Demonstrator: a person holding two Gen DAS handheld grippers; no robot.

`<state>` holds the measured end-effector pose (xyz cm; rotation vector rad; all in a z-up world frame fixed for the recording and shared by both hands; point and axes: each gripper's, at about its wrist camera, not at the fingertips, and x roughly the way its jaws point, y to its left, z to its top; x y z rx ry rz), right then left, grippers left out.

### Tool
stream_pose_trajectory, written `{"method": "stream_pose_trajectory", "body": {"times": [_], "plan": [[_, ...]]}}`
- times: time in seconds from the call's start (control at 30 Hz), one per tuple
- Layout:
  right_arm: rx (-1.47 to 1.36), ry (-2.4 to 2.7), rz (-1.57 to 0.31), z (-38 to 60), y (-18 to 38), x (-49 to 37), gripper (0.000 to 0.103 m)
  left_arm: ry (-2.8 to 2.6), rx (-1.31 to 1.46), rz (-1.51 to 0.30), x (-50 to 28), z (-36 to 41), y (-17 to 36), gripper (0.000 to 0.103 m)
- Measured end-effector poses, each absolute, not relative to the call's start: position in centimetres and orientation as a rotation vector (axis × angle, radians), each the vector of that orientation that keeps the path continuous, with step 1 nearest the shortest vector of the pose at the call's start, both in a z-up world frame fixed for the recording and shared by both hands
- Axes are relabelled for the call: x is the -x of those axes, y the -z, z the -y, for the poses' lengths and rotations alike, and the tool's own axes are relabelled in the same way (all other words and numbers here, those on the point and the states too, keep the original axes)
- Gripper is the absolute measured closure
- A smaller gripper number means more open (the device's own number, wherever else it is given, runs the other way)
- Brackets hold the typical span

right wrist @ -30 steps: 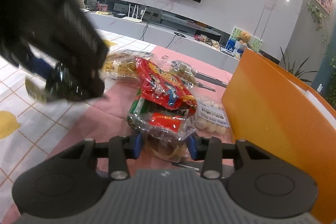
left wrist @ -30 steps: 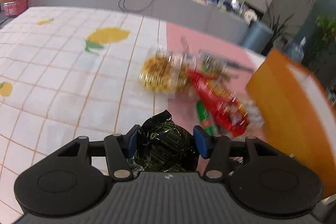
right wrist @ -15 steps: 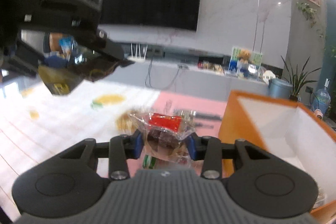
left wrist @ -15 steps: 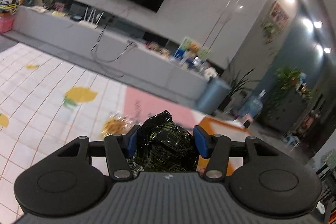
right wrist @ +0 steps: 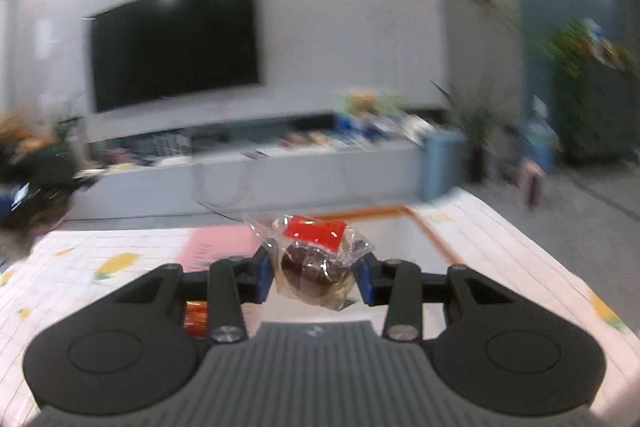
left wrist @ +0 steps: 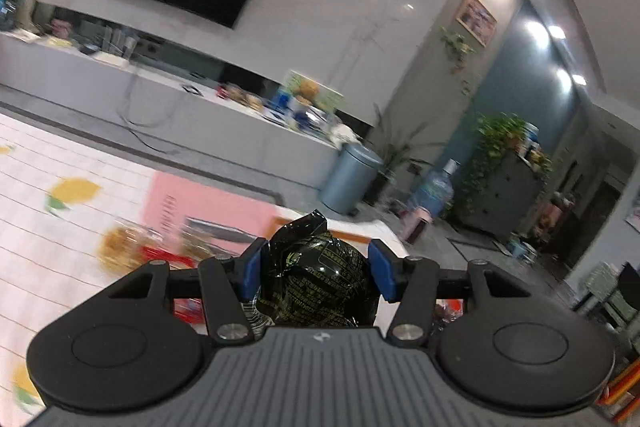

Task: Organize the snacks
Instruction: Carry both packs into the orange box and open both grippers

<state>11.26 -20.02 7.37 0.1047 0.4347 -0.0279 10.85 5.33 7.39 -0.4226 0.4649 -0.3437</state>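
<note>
Aloft, both jaws clamp snacks: black packet, clear-wrapped cake.

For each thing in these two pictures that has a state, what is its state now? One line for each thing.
left gripper: jaws closed on the black snack packet.
black snack packet: held, lifted off the table, wrapper sealed.
right gripper: jaws closed on the clear snack packet.
clear snack packet: held, lifted, red label on top.
television: screen dark.
orange box: open at the top; contents not visible.
</note>
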Motion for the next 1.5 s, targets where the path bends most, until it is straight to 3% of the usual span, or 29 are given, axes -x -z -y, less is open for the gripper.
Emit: {"method": "stream_pose_trajectory", "body": {"times": [0.23, 0.47, 0.57, 0.8, 1.17, 1.5], "plan": [[-0.278, 0.146, -0.625, 26.2, -4.6, -13.4, 0.063, 0.524, 0.425, -0.579, -14.8, 0.9, -4.3, 0.041], [-0.198, 0.247, -0.690, 25.8, -2.9, -15.2, 0.059, 0.572, 0.411, -0.682, -16.8, 3.1, -0.8, 0.041], [-0.204, 0.275, -0.702, 25.8, -2.4, -15.9, 0.036, 0.581, 0.415, -0.696, -17.4, 3.0, -0.1, 0.041], [-0.296, 0.302, -0.554, 27.8, -5.3, -13.6, 0.016, 0.583, 0.351, -0.690, -17.1, 3.4, -0.2, 0.041], [-0.327, 0.287, -0.571, 30.3, -4.8, -14.1, 0.013, 0.528, 0.227, -0.729, -19.5, 6.4, 0.4, 0.041], [-0.399, 0.250, -0.622, 30.8, -2.9, -16.0, 0.013, 0.471, 0.007, -0.870, -22.2, 10.0, 3.5, 0.041]]}}
